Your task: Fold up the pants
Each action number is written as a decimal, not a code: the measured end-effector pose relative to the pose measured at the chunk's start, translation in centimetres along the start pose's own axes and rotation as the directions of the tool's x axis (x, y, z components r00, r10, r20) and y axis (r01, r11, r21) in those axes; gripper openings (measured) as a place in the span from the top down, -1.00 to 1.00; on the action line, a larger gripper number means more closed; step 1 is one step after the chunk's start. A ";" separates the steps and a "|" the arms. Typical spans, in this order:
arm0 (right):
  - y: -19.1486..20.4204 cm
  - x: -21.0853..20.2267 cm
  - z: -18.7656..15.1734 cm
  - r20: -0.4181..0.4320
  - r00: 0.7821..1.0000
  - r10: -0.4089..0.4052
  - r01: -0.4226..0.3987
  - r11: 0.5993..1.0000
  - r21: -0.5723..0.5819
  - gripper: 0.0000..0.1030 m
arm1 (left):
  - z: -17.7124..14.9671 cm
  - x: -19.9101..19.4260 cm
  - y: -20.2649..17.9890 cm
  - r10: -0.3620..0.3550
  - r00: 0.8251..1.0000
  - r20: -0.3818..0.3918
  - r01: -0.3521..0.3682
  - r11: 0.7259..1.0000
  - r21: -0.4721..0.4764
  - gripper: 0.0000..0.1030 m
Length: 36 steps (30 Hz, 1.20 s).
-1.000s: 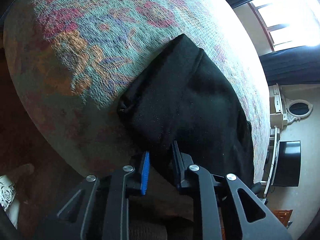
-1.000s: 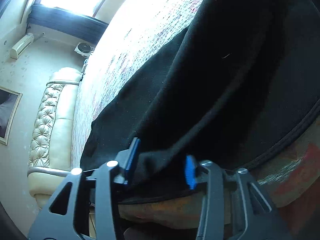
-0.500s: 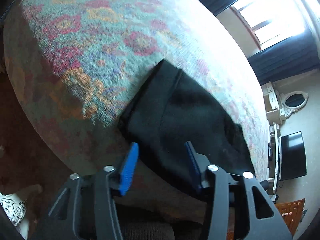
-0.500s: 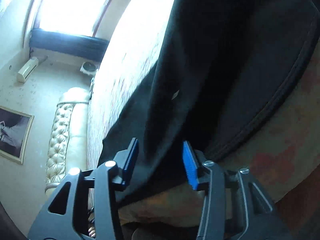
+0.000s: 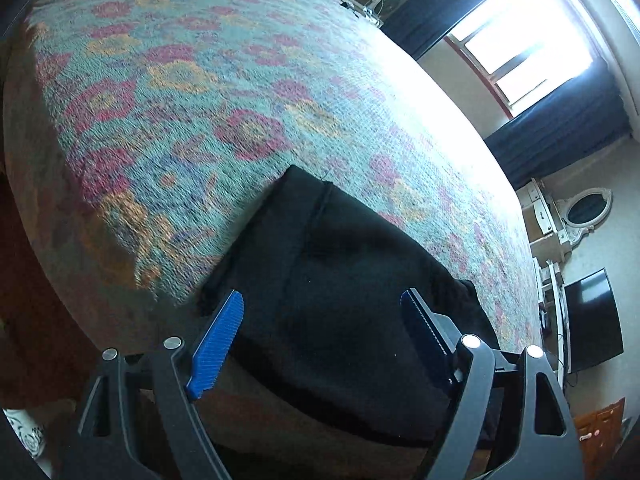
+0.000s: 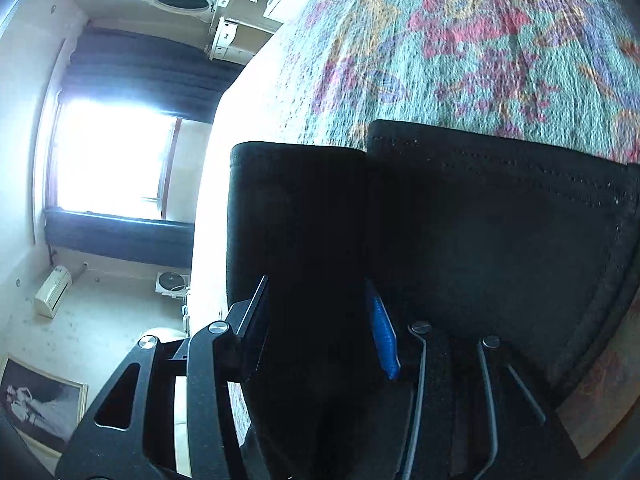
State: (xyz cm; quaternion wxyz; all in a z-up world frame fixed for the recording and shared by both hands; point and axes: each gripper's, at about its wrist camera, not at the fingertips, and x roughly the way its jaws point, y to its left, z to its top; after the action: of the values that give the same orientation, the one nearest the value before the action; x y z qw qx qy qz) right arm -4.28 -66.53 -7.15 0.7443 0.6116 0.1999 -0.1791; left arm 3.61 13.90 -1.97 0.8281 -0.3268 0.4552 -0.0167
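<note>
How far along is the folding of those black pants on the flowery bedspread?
Mostly done, it seems: the black pants lie in a compact folded stack on the bedspread. In hand: the left gripper is opening above the stack, gripping nothing; the right gripper is closing slightly, pressing no cloth. What may remain is a last tidy-up.

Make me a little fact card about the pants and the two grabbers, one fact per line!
pants: black pants, folded into a compact stack
where: on the flowery bedspread, near its edge
left gripper: left gripper jaws opening, spread wide above the pants, no cloth pinched
right gripper: right gripper jaws closing a little, black cloth between them; too dark to tell if the pads press on it
background: bright window with dark curtains
</note>
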 end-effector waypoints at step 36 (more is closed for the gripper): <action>-4.9 -3.2 -0.8 0.036 0.949 0.313 -0.314 0.948 0.041 0.05 | -1.0 2.4 0.3 0.016 0.995 -0.102 -0.017 1.000 -0.007 -0.57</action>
State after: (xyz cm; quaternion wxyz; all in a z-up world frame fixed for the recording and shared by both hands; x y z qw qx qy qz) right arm -9.59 -66.63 -9.75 0.7517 0.6500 0.0849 -0.0720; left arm 4.16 12.80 -4.25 0.8024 -0.3251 0.4998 -0.0250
